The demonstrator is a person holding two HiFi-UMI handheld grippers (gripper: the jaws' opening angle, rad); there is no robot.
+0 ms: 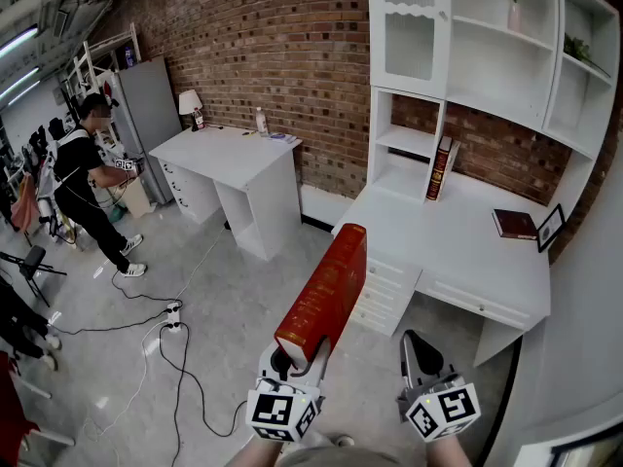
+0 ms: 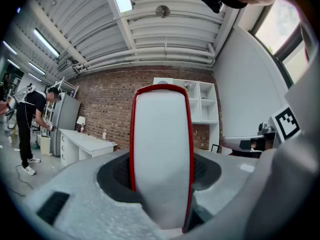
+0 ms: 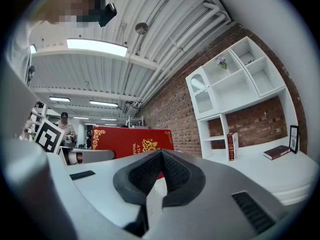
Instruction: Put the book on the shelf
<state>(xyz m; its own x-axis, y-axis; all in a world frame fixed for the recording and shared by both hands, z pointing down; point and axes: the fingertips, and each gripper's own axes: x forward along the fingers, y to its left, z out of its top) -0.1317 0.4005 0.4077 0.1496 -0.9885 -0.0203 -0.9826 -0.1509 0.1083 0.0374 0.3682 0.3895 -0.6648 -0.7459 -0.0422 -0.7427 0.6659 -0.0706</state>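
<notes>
A thick red book with gold print [image 1: 326, 295] is held by its lower end in my left gripper [image 1: 292, 360] and slants up and away toward the white desk [image 1: 458, 251]. In the left gripper view the book's white page edge [image 2: 162, 149] fills the space between the jaws, and the left gripper [image 2: 161, 184] is shut on it. My right gripper [image 1: 419, 350] hangs beside it, to the right. It is shut and empty, pads meeting at the tip [image 3: 160, 155]. The white shelf unit [image 1: 467, 66] stands on the desk against the brick wall.
A red book [image 1: 440, 168] stands upright in the shelf's lower nook. A dark book [image 1: 514, 224] and a picture frame [image 1: 551, 228] sit on the desk at right. A second white desk [image 1: 234, 159], a person [image 1: 88, 183] and floor cables [image 1: 170, 329] are at left.
</notes>
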